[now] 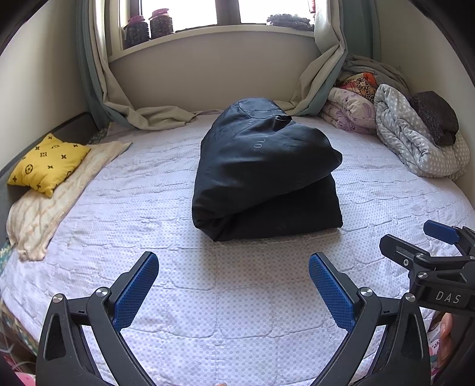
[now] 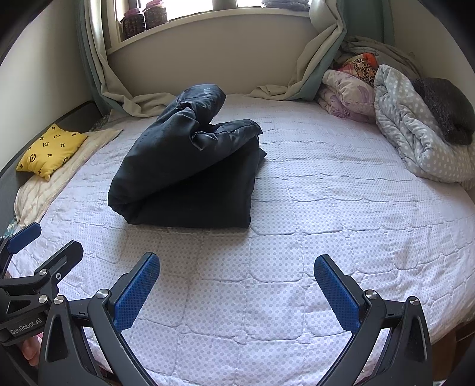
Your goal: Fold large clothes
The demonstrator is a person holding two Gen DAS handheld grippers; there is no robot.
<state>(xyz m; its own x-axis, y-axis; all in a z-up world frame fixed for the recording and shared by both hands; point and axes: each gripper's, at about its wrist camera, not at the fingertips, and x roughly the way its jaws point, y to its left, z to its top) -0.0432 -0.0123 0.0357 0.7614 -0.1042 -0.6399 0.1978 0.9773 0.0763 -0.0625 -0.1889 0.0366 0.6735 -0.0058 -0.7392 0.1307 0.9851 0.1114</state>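
Note:
A dark navy puffy garment lies folded into a thick bundle in the middle of the bed; its upper layer bulges up loosely. In the right wrist view the same garment sits left of centre. My left gripper is open, hanging over the quilt short of the bundle, nothing between its blue pads. My right gripper is also open and empty, nearer the bed's front edge and to the right of the bundle. Each gripper shows at the side of the other's view: the right gripper, the left gripper.
A yellow patterned cushion rests on a cream towel at the left edge. Rolled quilts and blankets pile in the far right corner. Curtains drape onto the bed's far side below a windowsill with jars.

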